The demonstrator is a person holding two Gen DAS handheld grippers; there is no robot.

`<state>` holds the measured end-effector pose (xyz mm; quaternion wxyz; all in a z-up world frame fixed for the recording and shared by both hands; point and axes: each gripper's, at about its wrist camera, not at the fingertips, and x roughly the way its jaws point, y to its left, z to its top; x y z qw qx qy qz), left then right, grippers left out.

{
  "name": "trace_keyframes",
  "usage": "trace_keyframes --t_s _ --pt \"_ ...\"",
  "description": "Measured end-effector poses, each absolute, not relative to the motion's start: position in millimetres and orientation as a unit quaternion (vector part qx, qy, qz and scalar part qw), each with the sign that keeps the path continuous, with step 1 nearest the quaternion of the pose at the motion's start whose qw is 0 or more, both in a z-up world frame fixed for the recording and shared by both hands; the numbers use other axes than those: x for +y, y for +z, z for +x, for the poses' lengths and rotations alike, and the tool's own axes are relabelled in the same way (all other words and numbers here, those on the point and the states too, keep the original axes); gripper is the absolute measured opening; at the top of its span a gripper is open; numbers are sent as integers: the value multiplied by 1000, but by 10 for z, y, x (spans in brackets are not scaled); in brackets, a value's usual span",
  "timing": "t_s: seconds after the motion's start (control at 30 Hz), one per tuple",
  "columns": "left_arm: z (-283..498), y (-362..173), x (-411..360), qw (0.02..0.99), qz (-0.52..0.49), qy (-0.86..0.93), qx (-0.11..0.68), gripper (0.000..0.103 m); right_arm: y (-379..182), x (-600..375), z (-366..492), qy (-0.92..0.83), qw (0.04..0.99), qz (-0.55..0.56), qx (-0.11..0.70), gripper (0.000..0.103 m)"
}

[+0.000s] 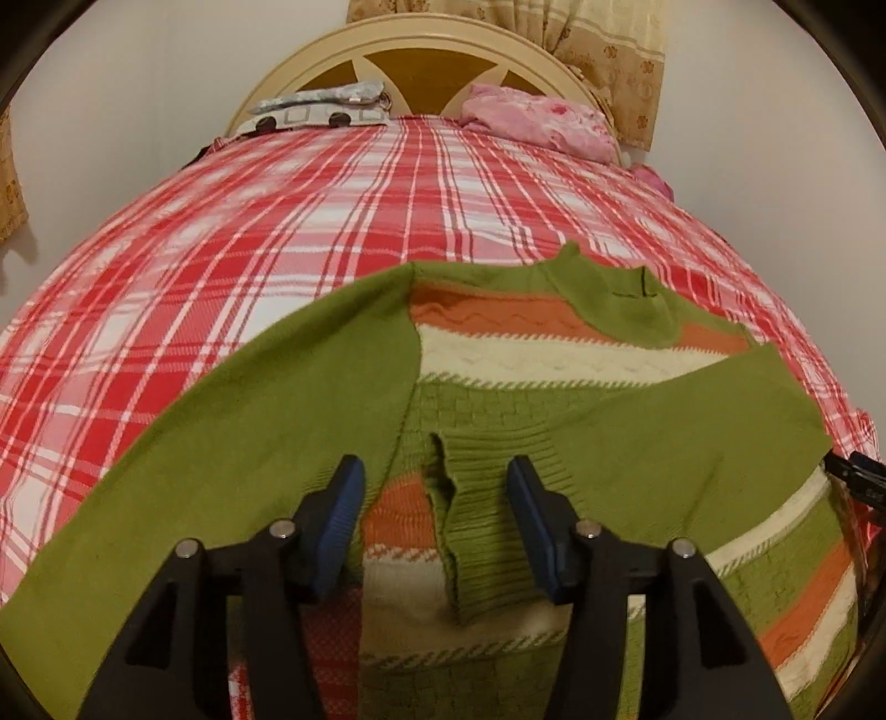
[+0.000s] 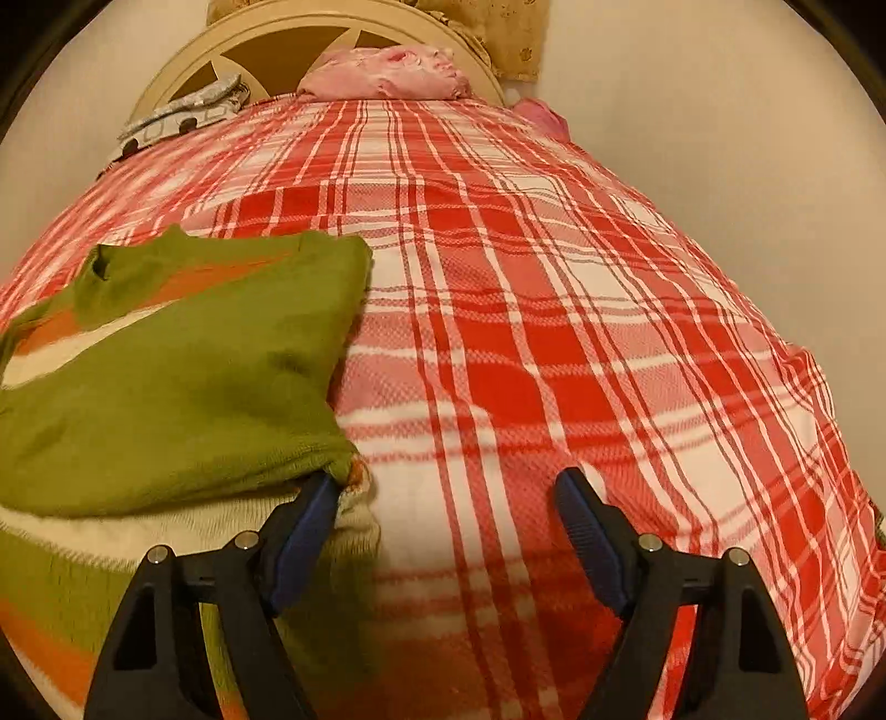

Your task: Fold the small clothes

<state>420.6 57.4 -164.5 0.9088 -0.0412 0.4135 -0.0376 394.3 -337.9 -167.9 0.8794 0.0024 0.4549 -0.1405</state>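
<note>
At the bottom of the left wrist view the left tool (image 1: 437, 487) stands half open, its pads clear of the ribbed cuff (image 1: 476, 531) lying between them. The sleeve should settle flat across the striped sweater (image 1: 554, 360) before the next fold (no bunching). The right tool (image 2: 448, 498) gapes wide over the plaid bed (image 2: 526, 332), empty, beside the sweater's edge.

The sweater's (image 1: 554, 399) lower body runs off the bottom edge, behind the left gripper's (image 1: 437, 476) black arms. In the right wrist view the sweater's (image 2: 183, 387) left side is cut off and smeared with blur; the headboard (image 2: 310, 33) is clipped on top.
</note>
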Motion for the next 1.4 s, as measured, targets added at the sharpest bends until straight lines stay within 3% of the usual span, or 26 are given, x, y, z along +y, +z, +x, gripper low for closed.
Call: trace_keyframes --t_s 0.17,0.3,0.4,0.6,0.8,1.0,1.27,1.4 --pt "4184 -1651 605 908 -54 -31 415 56 -1366 -3337 3725 -165 899 -10 405 80" --pt "4155 -1649 601 907 -57 -24 416 59 -1046 -2910 3799 -52 936 -17 349 80" --pt "4053 -1573 645 910 -61 -21 411 66 -1114 -2666 4028 25 931 -11 365 80" --pt "3692 -1321 912 926 -41 -3 376 78 -1746 -2713 4411 -5 873 6 488 80" --pt "3276 -1264 1436 928 -19 47 368 78 -1555 -2463 4293 -17 870 -49 489 80" --pt "2763 -1268 2105 922 -34 134 361 78 -1291 -1620 4323 102 886 -44 450 80" --pt "2163 -1446 2929 894 -70 230 379 78 -1839 -654 4225 180 855 -86 479 81" --pt "1963 -1585 3243 878 -93 260 391 78 -1908 -453 4039 186 860 -159 447 81"
